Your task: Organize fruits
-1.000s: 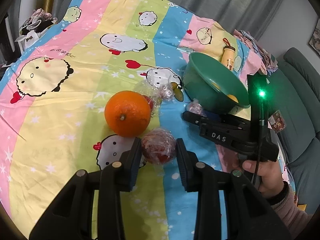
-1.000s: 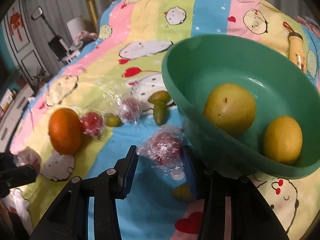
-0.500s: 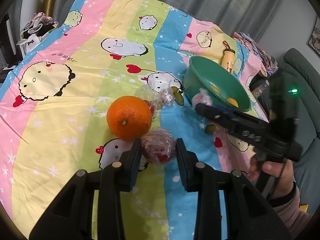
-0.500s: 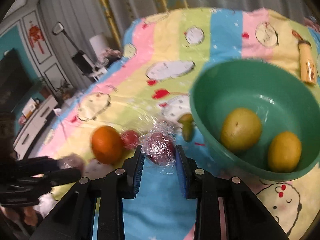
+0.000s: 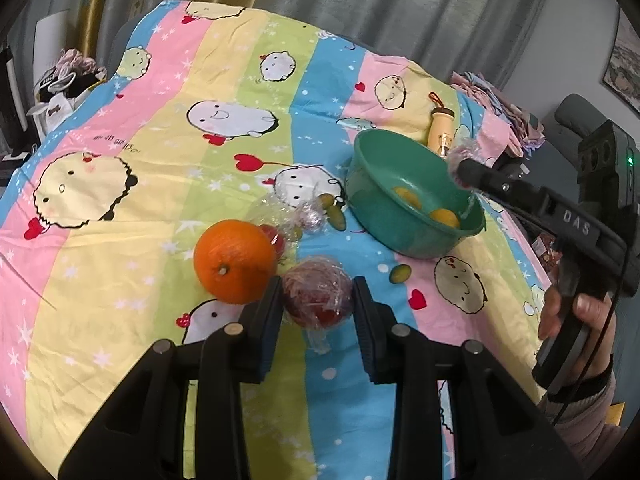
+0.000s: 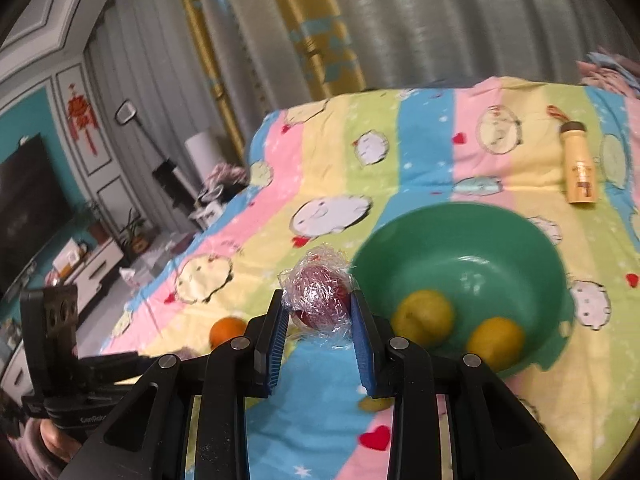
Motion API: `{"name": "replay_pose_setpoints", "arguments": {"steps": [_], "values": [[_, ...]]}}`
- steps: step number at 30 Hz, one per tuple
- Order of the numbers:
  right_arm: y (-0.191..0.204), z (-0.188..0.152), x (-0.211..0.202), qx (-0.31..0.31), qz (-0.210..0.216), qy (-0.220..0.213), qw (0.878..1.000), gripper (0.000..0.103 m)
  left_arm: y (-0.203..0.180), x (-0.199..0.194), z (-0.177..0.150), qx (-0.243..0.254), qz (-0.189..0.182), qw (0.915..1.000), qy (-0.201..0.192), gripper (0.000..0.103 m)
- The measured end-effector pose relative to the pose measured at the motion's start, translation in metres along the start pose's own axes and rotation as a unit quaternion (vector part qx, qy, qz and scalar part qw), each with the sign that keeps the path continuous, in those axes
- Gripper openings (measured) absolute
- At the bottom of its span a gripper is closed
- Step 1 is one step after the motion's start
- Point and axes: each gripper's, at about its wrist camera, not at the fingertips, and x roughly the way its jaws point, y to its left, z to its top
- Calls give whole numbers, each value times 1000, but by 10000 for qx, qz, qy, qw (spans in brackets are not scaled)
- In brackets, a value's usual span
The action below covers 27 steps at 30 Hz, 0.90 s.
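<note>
Overhead, crinkly film-wrapped red fruit (image 6: 320,300), smooth round green bowl (image 6: 520,232)

- Left gripper (image 5: 316,308): black plastic frame, silver round screws, black ribbed pads.
- Right gripper (image 6: 318,320): same black frame, blue ribbed pads, white "DAS" lettering, green light, thin black cable.
- Sleeve (image 5: 588,420): pinkish-grey knit, dark cuff.

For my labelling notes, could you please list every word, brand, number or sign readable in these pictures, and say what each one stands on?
"DAS": white letters on the black body of the right gripper, seen from the left wrist.
Small black characters on the pink stripe of the striped cartoon bedsheet: too small to read.
Print on the cream-yellow bottle: blurred, unreadable.
Pale lettering on the black left gripper, seen from the right wrist: too blurred to read.
</note>
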Motion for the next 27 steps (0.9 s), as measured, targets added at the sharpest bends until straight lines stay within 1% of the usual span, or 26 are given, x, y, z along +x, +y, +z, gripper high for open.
{"name": "replay_pose_setpoints", "arguments": {"steps": [5,10,12,16,21,27], "values": [[-22,5,-11,191,-221,-147,9995,32,-14,3,4,125,47,9999,-47,33],[-33,6,-16,230,-447,-186,9986,32,-33,9,11,315,71,9994,-76,33],[-38,8,-18,274,-466,-216,9983,32,-41,12,14,428,93,9990,-72,33],[-47,10,-21,310,-620,-233,9973,32,-56,19,26,585,81,9982,-66,34],[-60,11,-26,400,-752,-257,9960,32,-79,26,43,890,99,9959,-154,34],[-72,13,-27,531,-748,-258,9955,32,-106,43,64,1214,87,9925,-140,34]]}}
